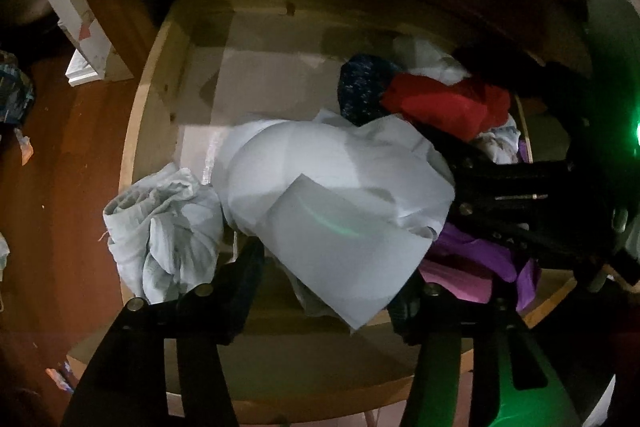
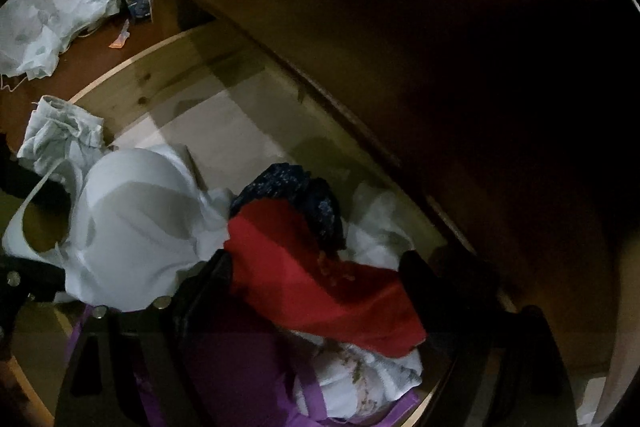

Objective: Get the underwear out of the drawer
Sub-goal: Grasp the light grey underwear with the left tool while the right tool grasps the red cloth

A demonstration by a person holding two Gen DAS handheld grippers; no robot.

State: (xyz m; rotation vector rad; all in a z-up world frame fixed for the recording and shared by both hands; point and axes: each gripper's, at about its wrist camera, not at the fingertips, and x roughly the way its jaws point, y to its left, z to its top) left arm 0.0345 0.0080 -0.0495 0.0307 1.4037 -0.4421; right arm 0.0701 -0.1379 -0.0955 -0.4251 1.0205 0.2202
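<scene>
Crumpled pale cloth (image 1: 160, 227) hangs over the drawer (image 1: 148, 115) rim at left of the left view. At centre the white bra (image 1: 332, 187) lies between the left gripper (image 1: 332, 279) jaws, which stand released, not pinching. At right, in the right view, the right gripper (image 2: 316, 267) straddles the red piece (image 2: 312, 275), jaws apart. Best to sink further, clench on 1 layer only, then lift straight up clear of the rim.

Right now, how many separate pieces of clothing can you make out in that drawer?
6, maybe more hidden beneath: pale bra at left, red garment centre, dark floral piece behind it, white cloth at back, purple garment and flowered white piece in front.
</scene>
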